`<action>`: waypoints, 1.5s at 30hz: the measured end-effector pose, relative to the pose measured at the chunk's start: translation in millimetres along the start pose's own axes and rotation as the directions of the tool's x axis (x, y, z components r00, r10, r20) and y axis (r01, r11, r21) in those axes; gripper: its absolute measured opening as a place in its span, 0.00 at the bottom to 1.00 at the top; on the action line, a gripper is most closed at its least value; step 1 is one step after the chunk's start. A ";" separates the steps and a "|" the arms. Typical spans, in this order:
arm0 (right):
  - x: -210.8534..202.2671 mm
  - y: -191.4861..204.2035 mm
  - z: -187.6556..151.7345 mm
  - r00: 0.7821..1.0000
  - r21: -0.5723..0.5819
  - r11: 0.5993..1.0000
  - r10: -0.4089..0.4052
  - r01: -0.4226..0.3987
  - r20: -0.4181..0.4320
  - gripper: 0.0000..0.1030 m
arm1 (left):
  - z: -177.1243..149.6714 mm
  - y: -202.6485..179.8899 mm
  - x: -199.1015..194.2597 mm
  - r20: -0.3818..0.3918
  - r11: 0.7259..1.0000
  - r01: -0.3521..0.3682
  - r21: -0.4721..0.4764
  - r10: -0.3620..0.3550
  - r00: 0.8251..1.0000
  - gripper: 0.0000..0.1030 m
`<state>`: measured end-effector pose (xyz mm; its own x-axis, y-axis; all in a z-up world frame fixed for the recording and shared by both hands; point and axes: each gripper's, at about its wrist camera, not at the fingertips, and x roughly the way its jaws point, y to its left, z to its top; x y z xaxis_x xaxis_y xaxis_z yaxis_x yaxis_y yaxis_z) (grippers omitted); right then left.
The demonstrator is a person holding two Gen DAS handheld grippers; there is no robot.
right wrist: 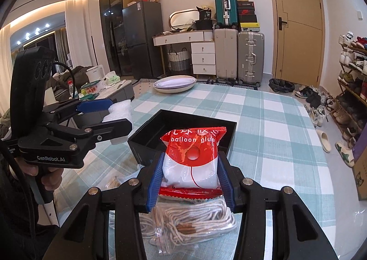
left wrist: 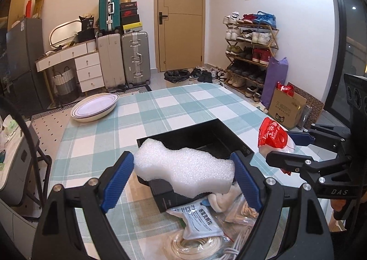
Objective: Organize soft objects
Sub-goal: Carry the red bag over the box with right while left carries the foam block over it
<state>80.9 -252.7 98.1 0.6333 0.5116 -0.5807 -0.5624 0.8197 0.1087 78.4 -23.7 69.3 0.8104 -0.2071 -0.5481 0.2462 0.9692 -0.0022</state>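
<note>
My left gripper is shut on a white foam block and holds it above the near edge of the open black box. My right gripper is shut on a red-and-white "balloon glue" packet, held just short of the black box. The right gripper with the packet shows at the right in the left wrist view. The left gripper with the foam shows at the left in the right wrist view. Below lie a bag of white cord, a grey pouch and a cream cloth.
The checked tablecloth covers the table. Stacked white plates sit at its far left corner. Beyond are suitcases, a drawer unit, a door, a shoe rack and a cardboard box.
</note>
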 end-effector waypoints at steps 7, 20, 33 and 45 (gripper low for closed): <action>17.6 -1.4 14.6 1.000 -0.009 1.000 0.005 -0.005 -0.007 0.45 | 7.1 4.3 22.0 -0.021 1.000 -0.018 -0.009 0.018 1.000 0.83; 49.3 -13.6 24.9 0.999 -0.010 1.000 0.010 -0.011 -0.037 0.45 | 12.6 9.0 54.3 -0.047 0.999 -0.038 -0.022 0.037 0.998 0.83; 72.9 -21.4 27.1 0.998 -0.012 1.000 0.018 -0.019 -0.065 0.45 | 9.8 11.4 74.3 -0.076 0.999 -0.038 -0.028 0.036 0.996 0.83; 97.0 -25.3 25.2 0.997 -0.016 1.000 0.021 -0.022 -0.079 0.45 | 8.3 12.4 87.3 -0.089 0.999 -0.032 -0.022 0.030 0.996 0.84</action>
<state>169.9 -217.4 59.3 0.5775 0.5065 -0.6403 -0.5845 0.8041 0.1089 156.7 -30.9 28.3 0.7671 -0.1651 -0.6199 0.2080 0.9781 -0.0032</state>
